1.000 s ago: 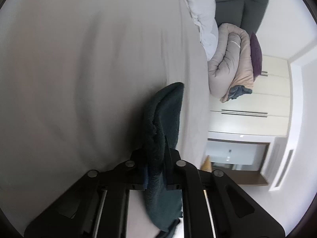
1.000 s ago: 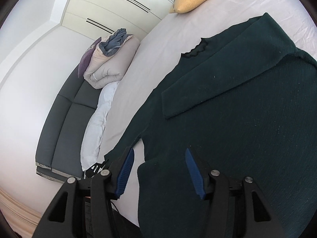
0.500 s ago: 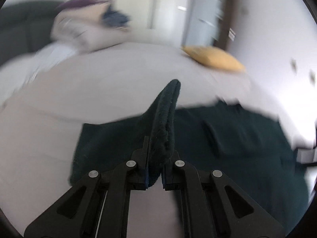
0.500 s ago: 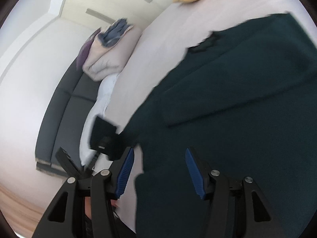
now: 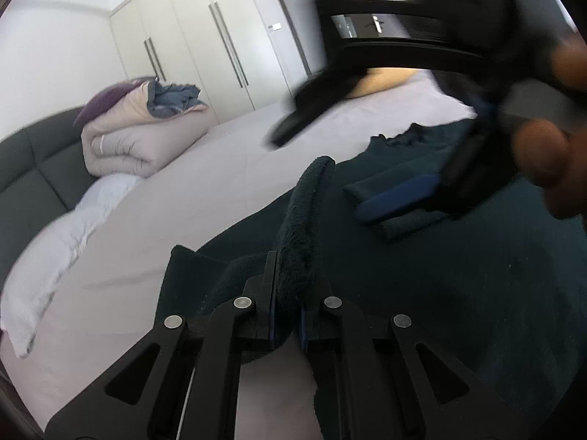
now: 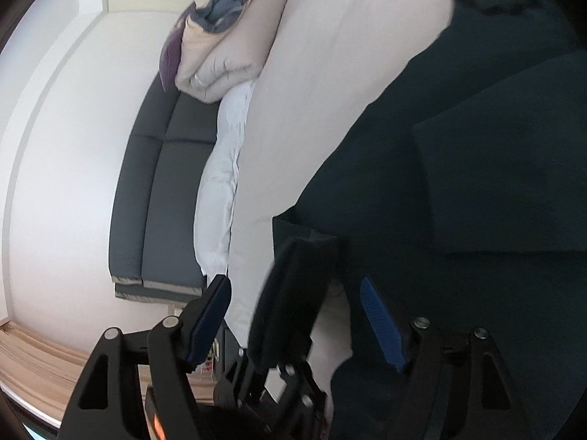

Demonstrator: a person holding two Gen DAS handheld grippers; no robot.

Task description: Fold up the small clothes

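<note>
A dark green garment (image 5: pixel 458 264) lies spread on the pale bed sheet (image 5: pixel 205 190), one sleeve folded across its body (image 5: pixel 400 201). My left gripper (image 5: pixel 286 315) is shut on a raised fold of that garment (image 5: pixel 304 205) and holds it above the cloth. My right gripper (image 6: pixel 297 315) is open and empty, its blue pads (image 6: pixel 381 322) wide apart over the garment's edge (image 6: pixel 458 183). The right gripper also shows blurred in the left wrist view (image 5: pixel 414 194), just above the folded sleeve. The left gripper with the held fold (image 6: pixel 293 289) sits between the right pads.
A rolled beige duvet (image 5: pixel 139 135) with a purple cushion and blue cloth lies by the dark grey headboard (image 5: pixel 33 168). A white pillow (image 5: pixel 62 242) lies along the bed's left side. White wardrobes (image 5: pixel 205 47) stand behind. A yellow cushion (image 5: pixel 385 82) lies far back.
My left gripper has swung the held fold round over the garment. My right gripper has moved in close, now nearly meeting the left one.
</note>
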